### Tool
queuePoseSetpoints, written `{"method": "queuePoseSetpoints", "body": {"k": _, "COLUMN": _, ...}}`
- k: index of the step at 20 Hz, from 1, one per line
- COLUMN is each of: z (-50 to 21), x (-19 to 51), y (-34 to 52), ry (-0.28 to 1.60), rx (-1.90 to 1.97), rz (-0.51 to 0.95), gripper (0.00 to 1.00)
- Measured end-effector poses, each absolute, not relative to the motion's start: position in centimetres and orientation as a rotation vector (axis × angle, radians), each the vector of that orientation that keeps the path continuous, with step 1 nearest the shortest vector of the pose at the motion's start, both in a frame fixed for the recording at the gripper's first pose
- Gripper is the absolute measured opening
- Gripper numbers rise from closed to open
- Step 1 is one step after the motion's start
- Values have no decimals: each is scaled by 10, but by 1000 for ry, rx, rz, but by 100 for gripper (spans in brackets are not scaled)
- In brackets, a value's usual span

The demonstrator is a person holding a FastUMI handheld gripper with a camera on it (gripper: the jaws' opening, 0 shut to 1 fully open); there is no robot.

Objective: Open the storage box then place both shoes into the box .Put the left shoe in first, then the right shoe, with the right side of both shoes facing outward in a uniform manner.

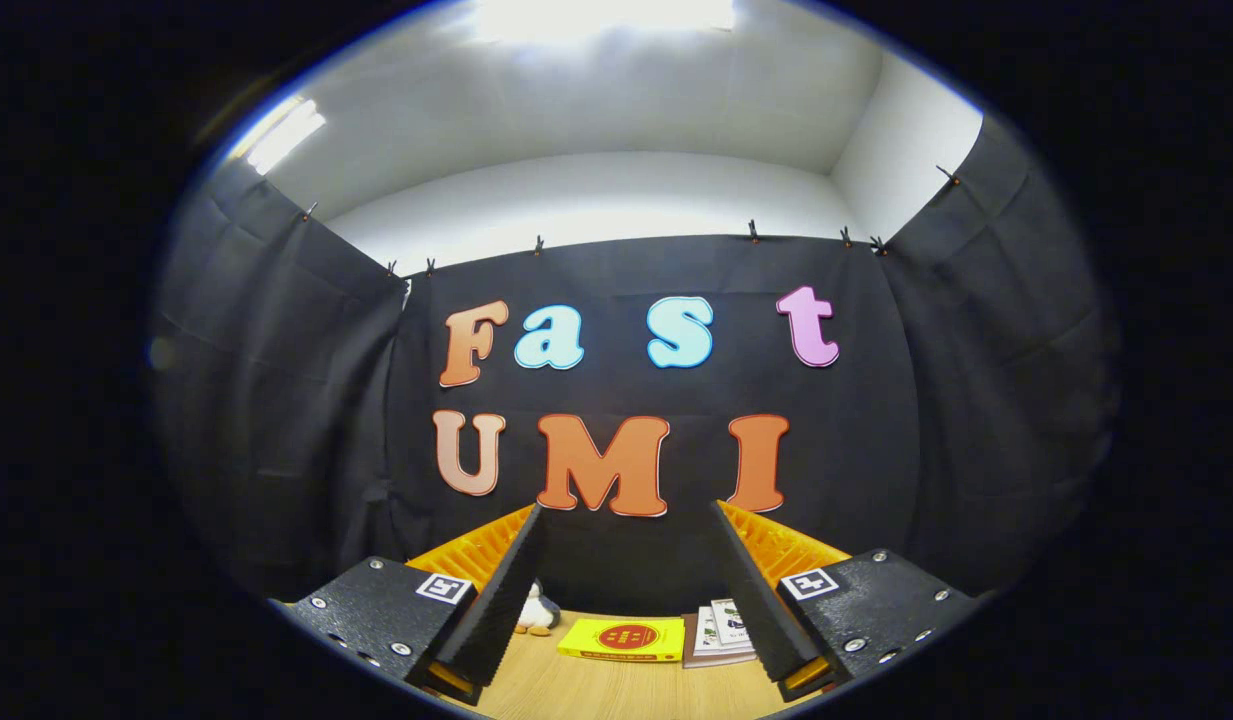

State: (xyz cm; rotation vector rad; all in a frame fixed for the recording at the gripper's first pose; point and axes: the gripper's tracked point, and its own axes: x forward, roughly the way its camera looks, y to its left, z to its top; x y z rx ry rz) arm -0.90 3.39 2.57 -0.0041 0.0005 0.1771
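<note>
Gripper (pixel 631 590) held level, fingers spread wide on nothing, above table (pixel 616 690); yellow book (pixel 624 639) beyond; box, shoes unseen.

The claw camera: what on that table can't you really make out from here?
- Small plush toy: partly behind the open claw's left finger.
- Booklets: cut off by the right finger.
- Yellow book: cover print too small.
- Table: near part cut off below.
</note>
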Motion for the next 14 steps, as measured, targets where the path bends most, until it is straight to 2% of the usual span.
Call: {"method": "queuePoseSetpoints", "body": {"k": 14, "z": 21, "x": -12, "y": 40, "ry": 0, "rx": -3, "rz": 171, "gripper": 96}}
